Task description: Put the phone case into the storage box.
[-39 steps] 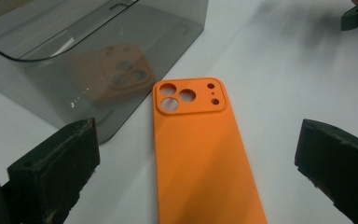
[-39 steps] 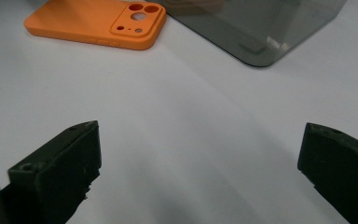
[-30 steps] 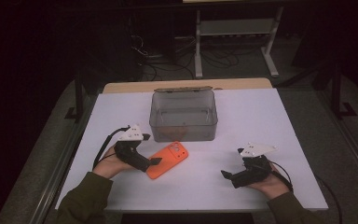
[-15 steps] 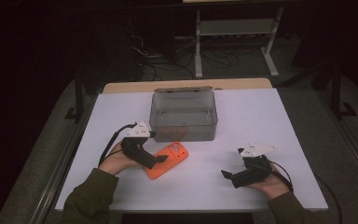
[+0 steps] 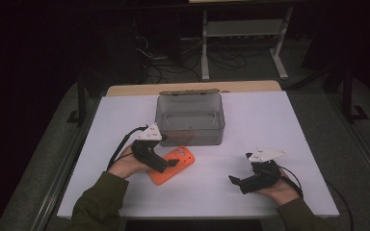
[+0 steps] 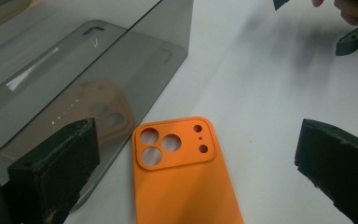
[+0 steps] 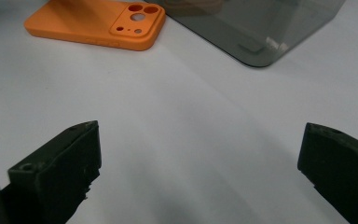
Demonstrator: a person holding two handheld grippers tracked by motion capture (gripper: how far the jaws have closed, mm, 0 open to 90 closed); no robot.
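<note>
Left gripper (image 6: 191, 177) jaws spread wide, straddling the flat orange silicone phone case (image 6: 182, 177), not gripping. Case lies camera-cutout up on the white bench (image 5: 270, 125), just beside the smoky translucent plastic box (image 5: 191, 118). Right gripper (image 5: 238, 182) also released, well apart. Risk: left jaw fouls the box wall on closing, or the thin case skids. Room dark, cables behind.

We see a white table (image 5: 279, 125), and at twelve o'clock beyond it, a metal stand (image 5: 241, 33) among cables (image 5: 161, 62).

Dim lab: white-topped test table (image 5: 270, 125), cables (image 5: 164, 67) across floor, metal stand (image 5: 243, 33) behind.
</note>
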